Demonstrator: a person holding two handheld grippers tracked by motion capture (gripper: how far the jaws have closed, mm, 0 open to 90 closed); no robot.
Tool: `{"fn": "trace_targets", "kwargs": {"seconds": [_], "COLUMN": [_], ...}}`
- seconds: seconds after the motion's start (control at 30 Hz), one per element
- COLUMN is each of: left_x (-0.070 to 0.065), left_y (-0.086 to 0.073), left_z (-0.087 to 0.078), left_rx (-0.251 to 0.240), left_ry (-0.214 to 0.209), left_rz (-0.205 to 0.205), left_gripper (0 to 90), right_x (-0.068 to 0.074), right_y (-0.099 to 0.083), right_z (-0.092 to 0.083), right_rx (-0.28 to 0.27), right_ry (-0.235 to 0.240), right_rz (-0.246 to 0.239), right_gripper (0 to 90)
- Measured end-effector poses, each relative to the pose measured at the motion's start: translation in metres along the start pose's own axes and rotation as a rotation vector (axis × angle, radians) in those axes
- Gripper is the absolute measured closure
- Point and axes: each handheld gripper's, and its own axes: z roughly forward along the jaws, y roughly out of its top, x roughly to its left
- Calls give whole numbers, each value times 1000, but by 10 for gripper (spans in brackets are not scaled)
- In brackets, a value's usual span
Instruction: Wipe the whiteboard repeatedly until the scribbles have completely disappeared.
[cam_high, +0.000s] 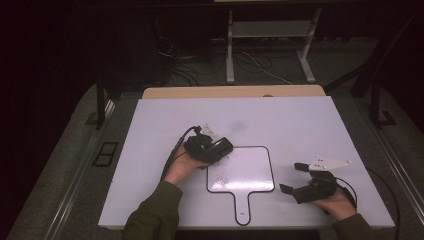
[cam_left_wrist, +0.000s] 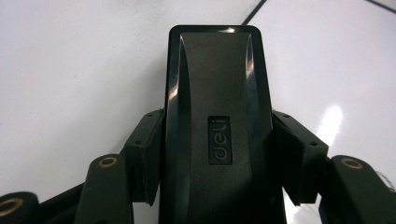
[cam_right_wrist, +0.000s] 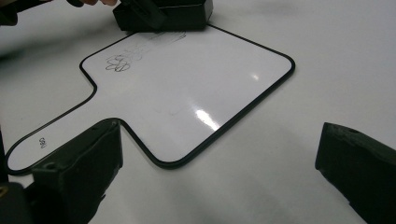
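- Black plastic eraser (cam_left_wrist: 217, 121), marked "deli", sits clamped between the jaws of your left gripper (cam_high: 212, 147), a pad pressed on each long side; the hold looks square and centred, so leave it as it is.
- You have the eraser at the far left corner of the small handled whiteboard (cam_high: 250, 170), which lies flat near the middle of the surface (cam_high: 300, 120), nearer its near edge, handle pointing toward you.
- Faint smeared strokes run from under the eraser toward a dark scribble (cam_right_wrist: 119, 62) beside the board's left edge, just above the handle. My reading is that the wipe is part done and the scribble is what remains.
- Keep the eraser's felt face flat on the board and press evenly; a tilted block would probably skip over the ink.
- Draw it along the left edge toward the handle, overlapping passes, and stop short of the black rim so the block does not drop off it.
- Nothing holds the board down, so a hard push may slide it.
- Your right gripper (cam_high: 292, 177) hovers with jaws apart and empty, off the board's near right corner; it could steady that corner.
- Open white surface lies all round, widest toward the far edge.
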Motion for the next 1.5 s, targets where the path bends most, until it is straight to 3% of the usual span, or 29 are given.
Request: {"fn": "trace_targets", "kwargs": {"seconds": [0.6,0.9,1.03,1.2,1.37,1.5], "left_x": [0,-21,-19,-6,2,-3], "left_y": [0,11,11,6,3,4], "left_z": [1,9,8,3,1,1], "left_rx": [-20,-4,-4,-5,-9,-1], "left_ry": [6,-28,23,65,72,68], "left_rz": [11,83,92,53,35,47], "left_gripper": [394,397,397,397,397,397], "right_x": [0,0,0,0,1,1], "right_y": [0,0,0,0,0,0], "right_z": [0,0,-1,0,0,0], "right_rx": [-2,-3,-3,-2,-2,-3], "right_ry": [2,1,2,3,3,3], "right_rz": [-4,-7,-8,-8,-8,-8], "right_gripper": [0,0,0,0,0,0]}}
